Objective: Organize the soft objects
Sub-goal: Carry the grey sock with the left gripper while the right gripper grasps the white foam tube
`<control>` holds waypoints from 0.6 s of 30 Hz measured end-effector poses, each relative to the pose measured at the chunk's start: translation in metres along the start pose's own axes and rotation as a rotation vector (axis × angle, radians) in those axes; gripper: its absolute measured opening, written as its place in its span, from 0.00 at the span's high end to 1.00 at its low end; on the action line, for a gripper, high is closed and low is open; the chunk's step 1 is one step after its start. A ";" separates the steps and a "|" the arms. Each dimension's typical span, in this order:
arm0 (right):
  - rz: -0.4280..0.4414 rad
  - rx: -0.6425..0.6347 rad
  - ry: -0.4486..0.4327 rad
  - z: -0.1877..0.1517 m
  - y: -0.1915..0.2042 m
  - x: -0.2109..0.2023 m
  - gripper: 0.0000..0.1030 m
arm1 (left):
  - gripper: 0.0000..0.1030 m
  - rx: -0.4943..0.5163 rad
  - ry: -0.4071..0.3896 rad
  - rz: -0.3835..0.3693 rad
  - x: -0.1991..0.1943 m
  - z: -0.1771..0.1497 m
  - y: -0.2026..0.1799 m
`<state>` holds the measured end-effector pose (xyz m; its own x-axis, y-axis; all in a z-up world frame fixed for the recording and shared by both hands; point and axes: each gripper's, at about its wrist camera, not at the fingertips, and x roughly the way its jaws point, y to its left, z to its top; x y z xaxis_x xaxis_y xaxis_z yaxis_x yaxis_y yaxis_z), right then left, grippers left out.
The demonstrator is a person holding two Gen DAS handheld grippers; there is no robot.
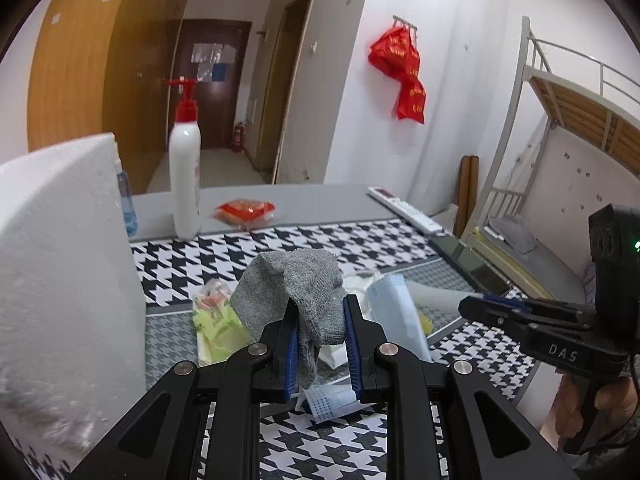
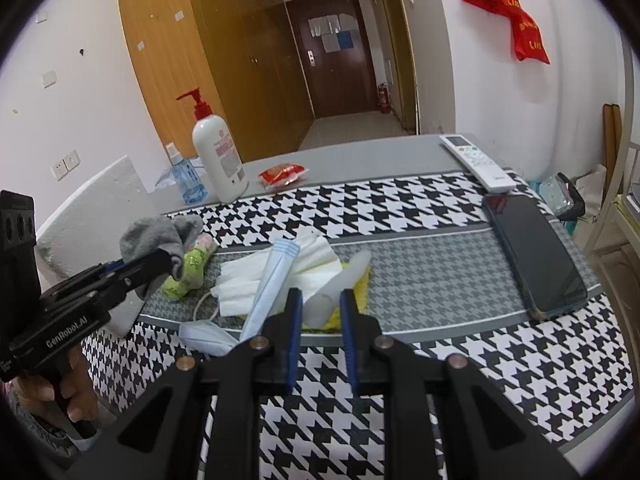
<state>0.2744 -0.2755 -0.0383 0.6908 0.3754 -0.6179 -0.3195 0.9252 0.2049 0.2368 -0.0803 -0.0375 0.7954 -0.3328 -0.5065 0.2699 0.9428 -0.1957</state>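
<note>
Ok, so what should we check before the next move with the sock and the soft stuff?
1. Sock held: ok. The left gripper is shut on the grey sock, which hangs between the pads.
2. Sock clear of the table: ok. In the right wrist view it hangs above the green packet.
3. Right gripper free: cannot tell. Its narrow jaws flank the white tube, but no grip shows.
4. Soft pile together: ok. Tissues and face mask lie heaped mid-table.
5. Phone out of the way: ok, off to the right side.
6. Where the sock should go: cannot tell.
</note>
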 end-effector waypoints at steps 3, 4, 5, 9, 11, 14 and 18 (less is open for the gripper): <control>0.002 -0.001 -0.009 -0.002 0.000 -0.004 0.80 | 0.79 0.008 -0.006 0.013 -0.004 -0.002 -0.002; 0.003 -0.001 -0.008 -0.003 -0.001 -0.006 0.80 | 0.79 0.006 -0.003 0.014 -0.005 -0.003 -0.002; -0.002 -0.003 -0.005 -0.006 -0.002 -0.006 0.80 | 0.79 0.005 0.000 0.012 -0.006 -0.004 -0.002; -0.036 0.003 0.054 -0.023 -0.012 0.002 0.79 | 0.79 0.010 0.000 0.019 -0.010 -0.007 -0.005; -0.061 0.008 0.072 -0.030 -0.016 0.006 0.79 | 0.79 0.010 0.001 0.017 -0.011 -0.007 -0.006; -0.079 0.012 0.090 -0.034 -0.021 0.011 0.79 | 0.79 0.009 0.000 0.015 -0.011 -0.008 -0.007; -0.090 -0.011 0.114 -0.035 -0.022 0.019 0.73 | 0.79 0.005 0.003 0.016 -0.012 -0.009 -0.009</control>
<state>0.2712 -0.2906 -0.0811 0.6392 0.2815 -0.7157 -0.2667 0.9540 0.1370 0.2198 -0.0848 -0.0376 0.7977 -0.3179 -0.5124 0.2600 0.9480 -0.1834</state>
